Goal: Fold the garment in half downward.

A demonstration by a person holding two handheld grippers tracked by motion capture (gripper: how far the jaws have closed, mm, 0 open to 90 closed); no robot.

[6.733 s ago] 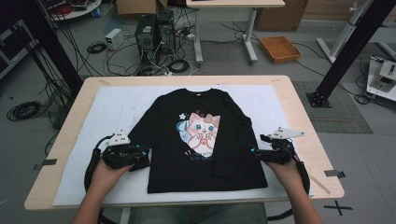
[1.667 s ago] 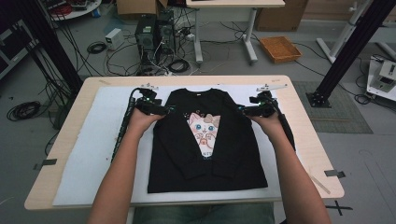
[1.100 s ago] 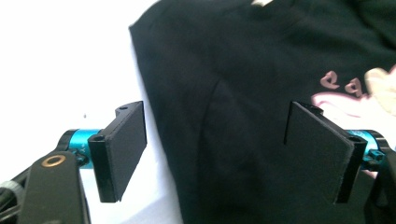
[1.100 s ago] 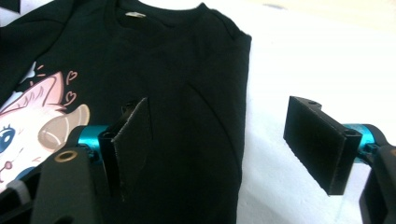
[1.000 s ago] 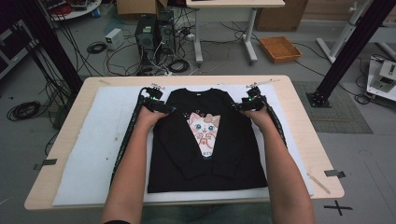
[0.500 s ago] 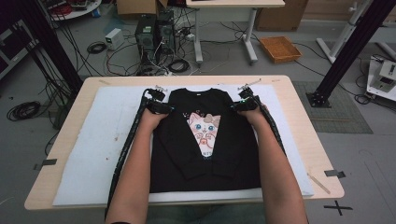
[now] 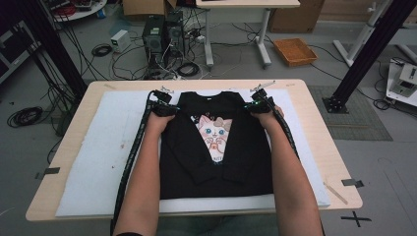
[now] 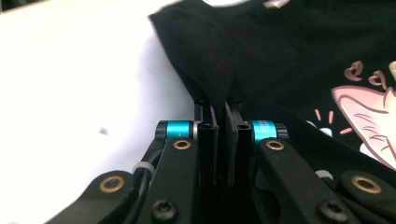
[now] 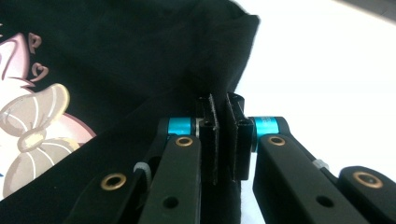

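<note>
A light wooden bench (image 7: 319, 142) carries a white sheet (image 7: 98, 162) that covers most of its top. On the sheet lies a black sweatshirt (image 7: 187, 157), flat, cat print up, sleeves folded inward.

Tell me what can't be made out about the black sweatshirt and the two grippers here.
- High view: left gripper and right gripper jaw tips, covered by hands and too small.
- High view: black sweatshirt side edges, under the forearms.
- Gripper views: cat print, cut by the frame edge.
</note>
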